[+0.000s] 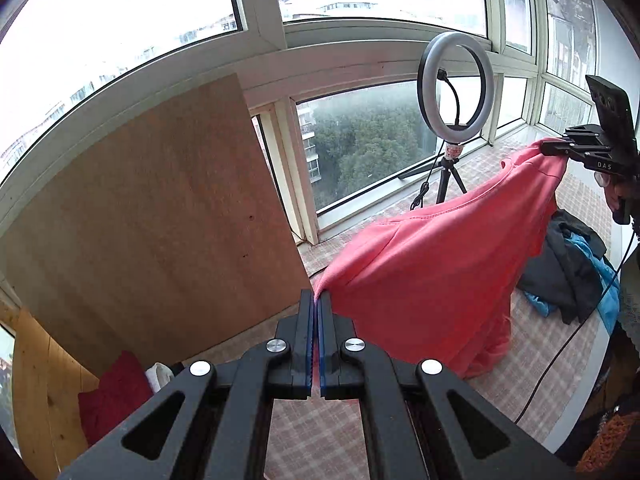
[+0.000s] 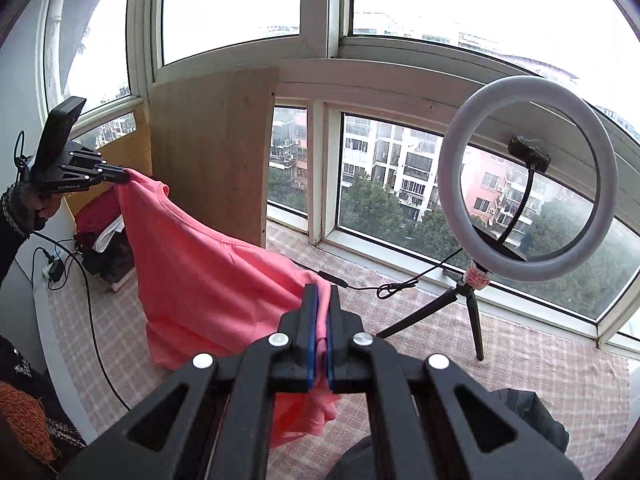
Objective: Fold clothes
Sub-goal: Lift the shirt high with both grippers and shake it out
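A pink sweatshirt (image 1: 432, 264) hangs stretched in the air between the two grippers, above a checked mat (image 1: 532, 344) that covers the window-side platform. Its lower folds droop down to the mat.

The left gripper (image 1: 319, 320) is pinched narrow on one edge of the sweatshirt: a sliver of pink cloth sits between the blue pads, and the rest of the garment spreads away to the right of the fingers. In the right wrist view the right gripper (image 2: 321, 320) is likewise clamped on a bunch of pink cloth, which pokes out below the fingers, with the body of the sweatshirt falling away to the left.

Behind the garment a ring light (image 2: 528, 178) stands on a small tripod by the window. A wooden board (image 1: 148, 216) leans against the window frame. A heap of dark and blue clothes (image 1: 568, 268) lies on the mat beside the sweatshirt.
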`<state>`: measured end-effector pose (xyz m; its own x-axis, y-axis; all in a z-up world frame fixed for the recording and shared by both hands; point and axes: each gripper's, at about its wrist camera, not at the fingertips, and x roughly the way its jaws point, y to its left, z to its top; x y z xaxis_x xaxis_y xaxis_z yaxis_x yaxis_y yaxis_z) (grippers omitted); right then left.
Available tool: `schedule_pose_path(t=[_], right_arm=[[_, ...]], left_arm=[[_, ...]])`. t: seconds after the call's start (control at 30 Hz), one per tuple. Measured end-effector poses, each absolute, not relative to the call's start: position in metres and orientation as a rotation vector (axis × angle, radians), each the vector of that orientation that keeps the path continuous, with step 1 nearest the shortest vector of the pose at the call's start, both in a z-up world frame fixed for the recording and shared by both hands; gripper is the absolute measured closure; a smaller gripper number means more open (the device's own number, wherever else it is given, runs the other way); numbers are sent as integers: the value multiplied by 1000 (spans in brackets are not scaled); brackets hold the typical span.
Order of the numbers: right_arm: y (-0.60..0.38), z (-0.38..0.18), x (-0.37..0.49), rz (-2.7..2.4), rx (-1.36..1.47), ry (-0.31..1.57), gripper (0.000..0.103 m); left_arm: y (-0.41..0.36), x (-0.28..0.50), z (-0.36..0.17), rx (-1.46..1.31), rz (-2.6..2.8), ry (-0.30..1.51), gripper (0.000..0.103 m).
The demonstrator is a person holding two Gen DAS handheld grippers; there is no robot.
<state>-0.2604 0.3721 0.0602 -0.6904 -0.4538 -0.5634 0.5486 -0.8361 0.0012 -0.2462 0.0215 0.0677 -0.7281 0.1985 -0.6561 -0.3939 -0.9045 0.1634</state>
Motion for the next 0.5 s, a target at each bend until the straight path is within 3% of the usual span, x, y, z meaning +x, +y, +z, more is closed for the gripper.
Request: schedule_pose_path(t=[0.1, 0.2, 0.5], right_arm=[[359, 90, -246, -2540, 731, 352, 100], [356, 132, -214, -2553, 590, 293, 100], [338, 259, -105, -2573, 280, 425, 100]], left_arm=[[21, -223, 110, -849, 2691, 452, 102], [20, -202, 147, -770, 2767, 503, 102], [9, -117, 252, -501, 2942, 585, 102]])
